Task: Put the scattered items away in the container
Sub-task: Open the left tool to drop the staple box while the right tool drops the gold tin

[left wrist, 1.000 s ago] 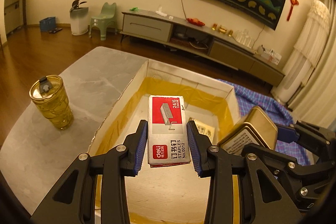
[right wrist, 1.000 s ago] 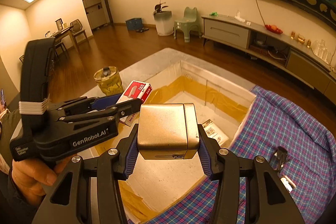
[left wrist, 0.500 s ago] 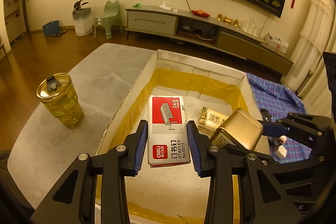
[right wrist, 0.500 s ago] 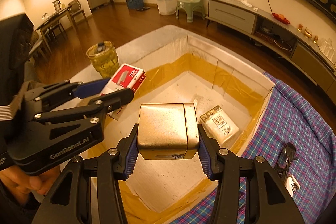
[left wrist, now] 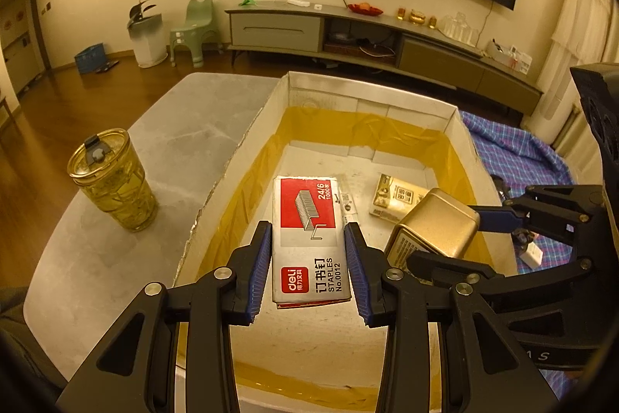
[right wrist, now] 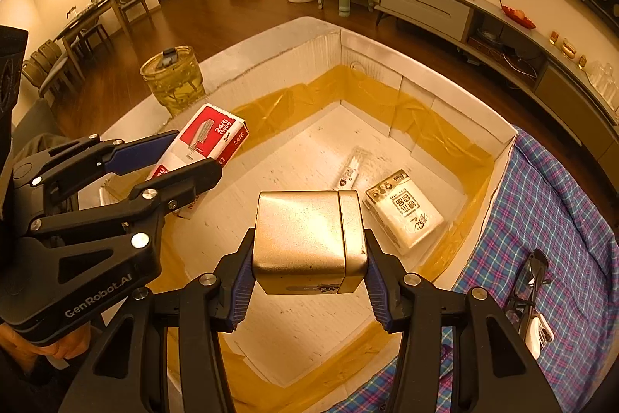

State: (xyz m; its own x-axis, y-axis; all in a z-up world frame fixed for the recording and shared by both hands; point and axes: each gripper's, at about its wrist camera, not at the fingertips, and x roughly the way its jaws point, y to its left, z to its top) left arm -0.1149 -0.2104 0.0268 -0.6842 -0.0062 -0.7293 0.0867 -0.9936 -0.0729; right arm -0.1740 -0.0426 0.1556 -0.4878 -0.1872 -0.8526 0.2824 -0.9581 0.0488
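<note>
My left gripper point(left wrist: 307, 258) pinches the staples box point(left wrist: 307, 231), its long axis running straight out from the jaws. Beside it, my right gripper point(right wrist: 309, 269) clamps the gold tin point(right wrist: 309, 239) — both hang over the container point(right wrist: 425, 91), floor directly below.

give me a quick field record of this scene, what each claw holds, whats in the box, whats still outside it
left claw: shut on staples box, above the box
right claw: shut on gold tin, above the box
container: white cardboard box, yellow tape inside
already inside: white packet; thin tube
outside, on plaid cloth: glasses
on table: lidded glass cup
</note>
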